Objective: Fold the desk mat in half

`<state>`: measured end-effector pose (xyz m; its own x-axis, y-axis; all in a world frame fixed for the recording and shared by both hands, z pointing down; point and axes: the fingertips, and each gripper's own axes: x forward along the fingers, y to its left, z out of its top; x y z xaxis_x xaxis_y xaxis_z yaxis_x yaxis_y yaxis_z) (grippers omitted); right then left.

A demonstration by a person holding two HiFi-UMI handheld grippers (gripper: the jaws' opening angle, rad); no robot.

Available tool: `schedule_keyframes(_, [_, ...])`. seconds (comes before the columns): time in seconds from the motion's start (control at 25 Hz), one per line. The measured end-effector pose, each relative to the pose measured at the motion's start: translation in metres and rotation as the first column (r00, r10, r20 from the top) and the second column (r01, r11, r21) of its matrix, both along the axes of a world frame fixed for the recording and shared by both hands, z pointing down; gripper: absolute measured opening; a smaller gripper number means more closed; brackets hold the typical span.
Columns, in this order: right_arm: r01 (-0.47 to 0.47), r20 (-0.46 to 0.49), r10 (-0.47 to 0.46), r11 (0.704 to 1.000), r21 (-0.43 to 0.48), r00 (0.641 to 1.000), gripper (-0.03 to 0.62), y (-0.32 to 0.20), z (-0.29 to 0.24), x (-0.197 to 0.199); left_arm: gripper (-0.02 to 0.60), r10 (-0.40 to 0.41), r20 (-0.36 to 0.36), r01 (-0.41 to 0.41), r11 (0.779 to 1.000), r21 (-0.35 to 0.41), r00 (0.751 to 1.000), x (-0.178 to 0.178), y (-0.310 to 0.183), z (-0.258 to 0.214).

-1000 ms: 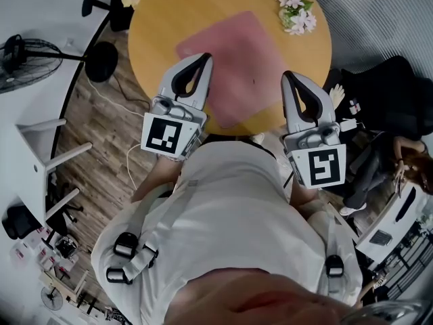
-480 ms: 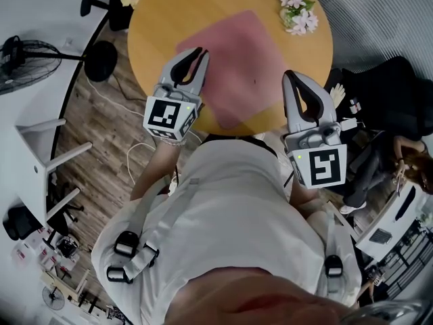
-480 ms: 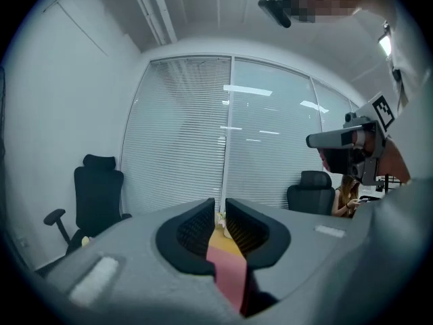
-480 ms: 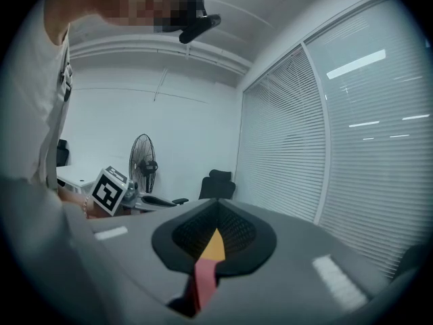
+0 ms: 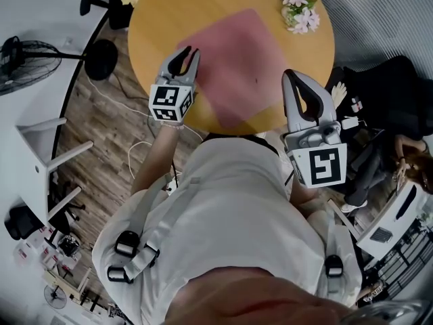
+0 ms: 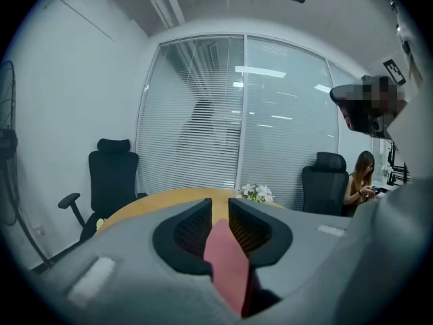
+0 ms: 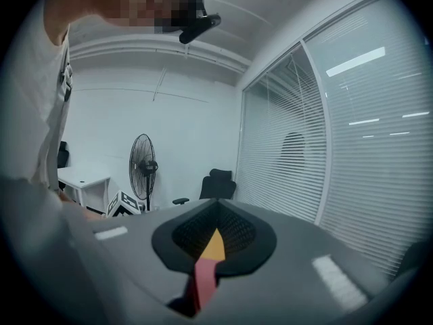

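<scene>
A round wooden table (image 5: 149, 19) sits in the far middle, with a small bunch of pale flowers (image 5: 296, 11) at its far right edge. On the left, a black standing fan (image 5: 24, 59) stands near a white stand (image 5: 40, 161), and a white cable (image 5: 130, 156) lies on the plank floor (image 5: 88, 114). Beyond the table, one black office chair (image 6: 113, 181) stands at the left and another chair (image 6: 325, 185) at the right, both before a glass wall with blinds (image 6: 196, 114). A seated person (image 6: 360, 181) at the right looks down at what may be a phone.

One desk mat (image 5: 243, 59), one table (image 5: 152, 26), two grippers (image 5: 188, 49) (image 5: 290, 74)
</scene>
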<state>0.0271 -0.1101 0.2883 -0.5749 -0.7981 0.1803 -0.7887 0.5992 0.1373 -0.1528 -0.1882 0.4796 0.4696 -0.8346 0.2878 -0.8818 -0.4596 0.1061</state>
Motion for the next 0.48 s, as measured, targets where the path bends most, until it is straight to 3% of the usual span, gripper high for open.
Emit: schedule_keyframes(0.48, [0.005, 0.018, -0.005, 1.000, -0.019, 1.000, 0.005, -0.005, 0.003, -0.004, 0.112, -0.031, 0.065, 0.039, 0.992, -0.123, 0.997, -0.029, -0.023, 0.085])
